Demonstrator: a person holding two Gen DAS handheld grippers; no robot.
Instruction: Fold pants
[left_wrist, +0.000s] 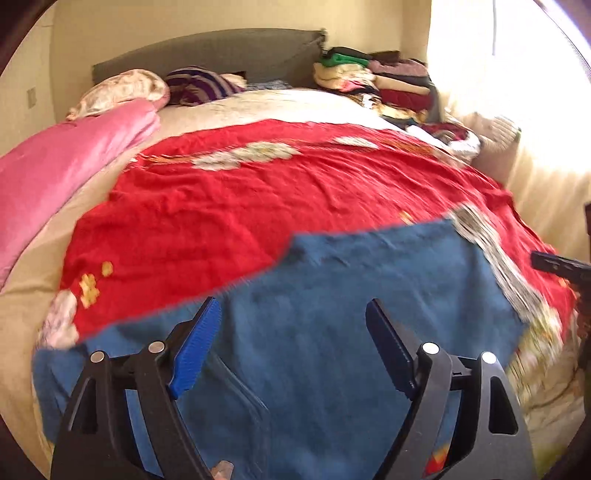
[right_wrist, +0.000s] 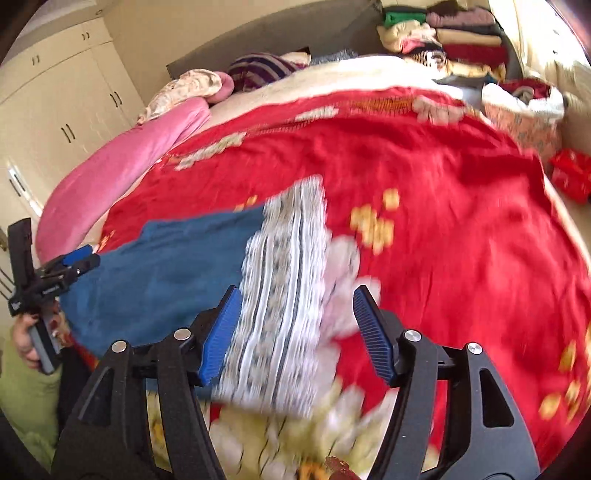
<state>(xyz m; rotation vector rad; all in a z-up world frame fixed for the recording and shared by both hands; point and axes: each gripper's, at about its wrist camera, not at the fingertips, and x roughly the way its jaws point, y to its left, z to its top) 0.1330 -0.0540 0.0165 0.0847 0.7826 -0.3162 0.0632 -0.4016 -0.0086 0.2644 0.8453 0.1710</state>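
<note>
Blue pants lie spread flat on a red bedspread, their grey-and-white patterned waistband toward the right. My left gripper hovers open over the blue fabric with nothing between its blue pads. My right gripper is open over the waistband, which shows blurred between and below the pads without being pinched. The left gripper also shows at the left edge of the right wrist view, held by a hand. The right gripper's tip pokes in at the right edge of the left wrist view.
A pink quilt lies rolled along the bed's left side. Stacks of folded clothes sit by the grey headboard, with a striped pillow beside them. Cream wardrobes stand on the left and a bright curtain on the right.
</note>
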